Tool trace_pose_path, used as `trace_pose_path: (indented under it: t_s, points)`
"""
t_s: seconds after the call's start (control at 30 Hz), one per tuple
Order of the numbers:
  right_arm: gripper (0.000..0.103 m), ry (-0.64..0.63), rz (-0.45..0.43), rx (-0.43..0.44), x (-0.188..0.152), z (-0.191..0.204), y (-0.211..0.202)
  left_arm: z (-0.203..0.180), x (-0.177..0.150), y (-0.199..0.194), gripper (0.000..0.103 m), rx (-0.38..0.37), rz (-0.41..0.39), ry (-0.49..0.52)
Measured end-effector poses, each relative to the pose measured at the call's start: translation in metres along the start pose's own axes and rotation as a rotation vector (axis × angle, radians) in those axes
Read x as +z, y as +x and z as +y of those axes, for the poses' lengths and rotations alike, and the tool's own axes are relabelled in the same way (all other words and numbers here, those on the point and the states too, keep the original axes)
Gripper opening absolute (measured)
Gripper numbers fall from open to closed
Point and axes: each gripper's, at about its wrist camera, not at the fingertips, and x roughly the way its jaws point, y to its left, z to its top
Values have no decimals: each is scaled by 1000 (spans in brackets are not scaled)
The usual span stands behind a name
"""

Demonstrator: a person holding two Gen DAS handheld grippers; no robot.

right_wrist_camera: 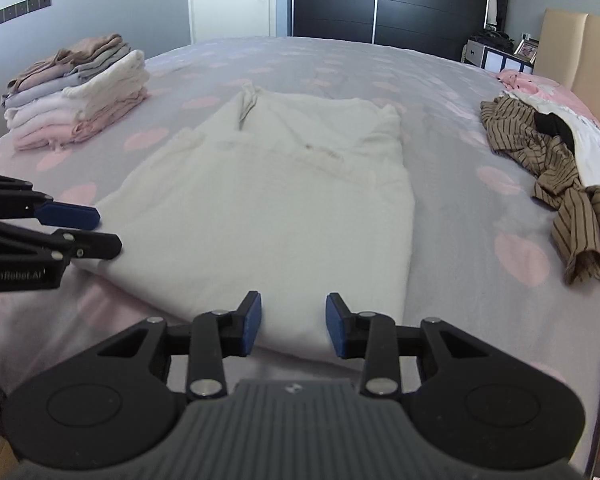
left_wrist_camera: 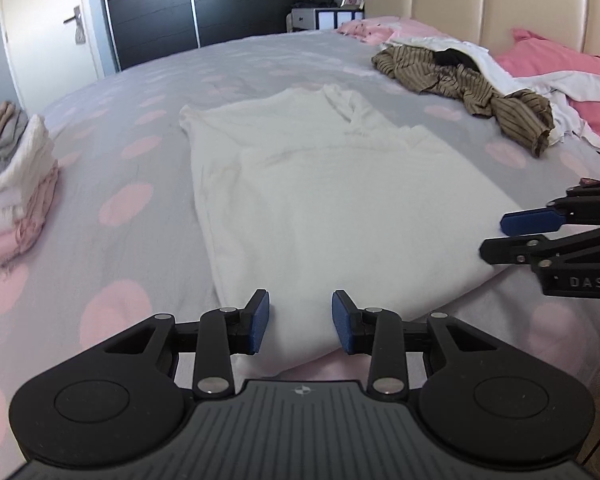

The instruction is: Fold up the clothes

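A white garment (left_wrist_camera: pixel 320 196) lies spread flat on the bed, sleeves folded in; it also shows in the right wrist view (right_wrist_camera: pixel 284 204). My left gripper (left_wrist_camera: pixel 300 326) is open, its fingers on either side of the garment's near left hem corner. My right gripper (right_wrist_camera: pixel 293 326) is open, its fingers on either side of the near right hem corner. Each gripper shows in the other's view: the right one (left_wrist_camera: pixel 496 236) at the garment's right edge, the left one (right_wrist_camera: pixel 108 232) at its left edge.
A stack of folded clothes (right_wrist_camera: pixel 80 88) sits at the bed's far left, also in the left wrist view (left_wrist_camera: pixel 16 184). A heap of unfolded clothes with a brown striped piece (left_wrist_camera: pixel 472 84) lies by the pink pillows (left_wrist_camera: pixel 560 76) and headboard. The bedspread (left_wrist_camera: pixel 120 208) is grey with pink dots.
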Motion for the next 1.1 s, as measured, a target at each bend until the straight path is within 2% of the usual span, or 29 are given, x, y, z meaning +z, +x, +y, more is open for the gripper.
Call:
trace_pose_path:
  t_s: [0.1, 0.3, 0.37, 0.43, 0.47, 0.57, 0.6, 0.67, 0.73, 0.8, 0.87, 1.0, 1.1]
  points:
    - [38, -11, 7, 9, -10, -2, 4, 10, -10, 3, 31, -19, 25, -62]
    - [35, 1, 26, 16, -14, -8, 0, 18, -19, -2, 31, -12, 26, -72]
    - [33, 16, 35, 15, -13, -12, -3, 25, -22, -4, 43, -3, 47, -104]
    - [32, 16, 44, -2, -14, -15, -8, 35, -25, -7, 44, -28, 51, -146]
    - [32, 25, 51, -20, -14, -18, -10, 36, -25, -10, 44, -28, 47, -141]
    - [42, 99, 92, -107, -17, -33, -18, 33, -25, -19, 42, 22, 51, -82]
    - [42, 132, 106, -136, -19, -41, -21, 32, -25, -21, 43, 43, 58, -64]
    - [42, 161, 96, -142, -19, -51, -28, 29, -24, -26, 43, 80, 57, -29]
    - [43, 115, 64, -138, -17, -47, -36, 20, -20, -35, 42, 109, 19, 42]
    - [49, 11, 40, -129, -18, -33, -42, 6, -17, -41, 43, 116, -16, 135]
    - [49, -93, 27, -109, -19, -18, -43, -9, -17, -44, 43, 116, -34, 246]
    - [49, -310, 25, -99, -25, 6, -41, -44, -29, -38, 43, 162, -32, 518]
    - [49, -462, 32, -126, -32, 20, -35, -58, -41, -26, 43, 182, -1, 643]
